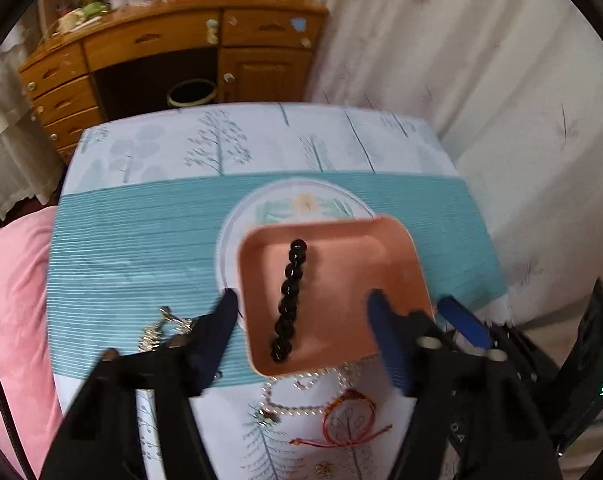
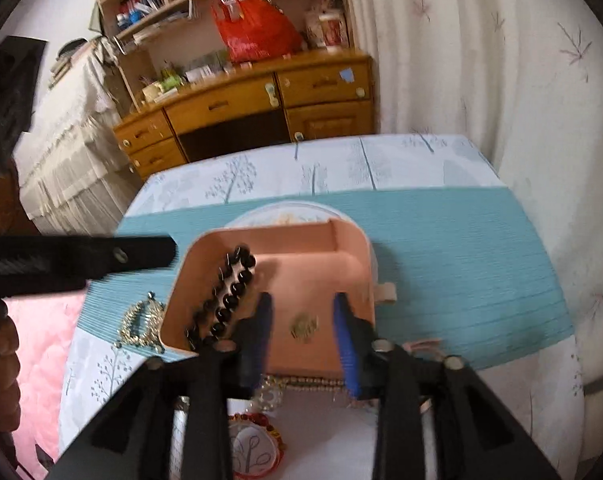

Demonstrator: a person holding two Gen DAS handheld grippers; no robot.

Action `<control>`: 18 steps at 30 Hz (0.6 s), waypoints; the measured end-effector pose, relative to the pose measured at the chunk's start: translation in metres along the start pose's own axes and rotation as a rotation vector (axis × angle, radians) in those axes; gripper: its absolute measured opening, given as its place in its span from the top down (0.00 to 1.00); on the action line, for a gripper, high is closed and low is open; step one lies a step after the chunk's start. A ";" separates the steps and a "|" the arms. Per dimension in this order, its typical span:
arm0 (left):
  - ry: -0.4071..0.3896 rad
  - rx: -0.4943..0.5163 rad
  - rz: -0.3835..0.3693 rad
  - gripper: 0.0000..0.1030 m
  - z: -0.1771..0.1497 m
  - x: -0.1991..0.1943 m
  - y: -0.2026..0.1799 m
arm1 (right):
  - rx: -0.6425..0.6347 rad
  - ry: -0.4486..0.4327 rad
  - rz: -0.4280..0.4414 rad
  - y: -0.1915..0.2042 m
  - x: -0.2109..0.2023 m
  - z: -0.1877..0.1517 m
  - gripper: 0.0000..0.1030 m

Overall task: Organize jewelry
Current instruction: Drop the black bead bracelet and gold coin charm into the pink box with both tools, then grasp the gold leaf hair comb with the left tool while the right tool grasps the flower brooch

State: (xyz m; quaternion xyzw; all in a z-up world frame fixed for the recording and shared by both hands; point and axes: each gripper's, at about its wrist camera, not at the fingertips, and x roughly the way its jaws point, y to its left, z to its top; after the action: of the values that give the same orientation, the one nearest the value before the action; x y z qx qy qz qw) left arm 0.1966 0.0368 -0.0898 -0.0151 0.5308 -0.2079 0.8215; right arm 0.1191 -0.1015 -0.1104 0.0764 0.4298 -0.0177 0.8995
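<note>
A pink square tray (image 1: 385, 256) sits on the table and holds a black bead bracelet (image 1: 288, 300). My left gripper (image 1: 301, 310) is open above the tray, its fingers either side of the bracelet. In the right wrist view the tray (image 2: 301, 248) holds the black bracelet (image 2: 225, 300) and a small gold piece (image 2: 304, 327). My right gripper (image 2: 301, 320) is open over the tray, with the gold piece between its fingers. A pearl necklace (image 1: 301, 384), a red cord bracelet (image 1: 347, 420) and a gold chain (image 1: 157, 330) lie on the cloth.
The table has a blue striped cloth (image 1: 141, 248) with tree prints. A wooden desk (image 1: 161, 52) stands beyond, white curtains (image 1: 481, 80) to the right, pink bedding (image 1: 9, 300) to the left. A small gold piece (image 1: 324, 469) lies near the front edge.
</note>
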 end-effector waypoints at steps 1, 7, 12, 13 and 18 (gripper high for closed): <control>-0.011 -0.007 0.005 0.28 -0.001 -0.004 0.005 | 0.004 -0.005 -0.001 0.000 -0.001 -0.003 0.62; -0.018 -0.043 0.091 0.26 -0.018 -0.013 0.044 | 0.030 0.022 0.005 -0.002 -0.013 -0.026 0.52; -0.016 -0.074 0.153 0.18 -0.046 -0.021 0.075 | 0.065 0.027 0.003 0.002 -0.031 -0.055 0.30; -0.008 -0.066 0.170 0.15 -0.051 -0.021 0.079 | 0.077 0.028 0.006 0.004 -0.034 -0.064 0.28; 0.070 0.013 0.246 0.15 -0.080 -0.009 0.092 | 0.104 0.097 0.001 0.017 -0.033 -0.096 0.28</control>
State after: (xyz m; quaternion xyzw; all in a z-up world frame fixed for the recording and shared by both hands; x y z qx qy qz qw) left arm 0.1527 0.1401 -0.1392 0.0627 0.5557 -0.1096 0.8217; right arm 0.0258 -0.0714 -0.1426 0.1242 0.4713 -0.0360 0.8724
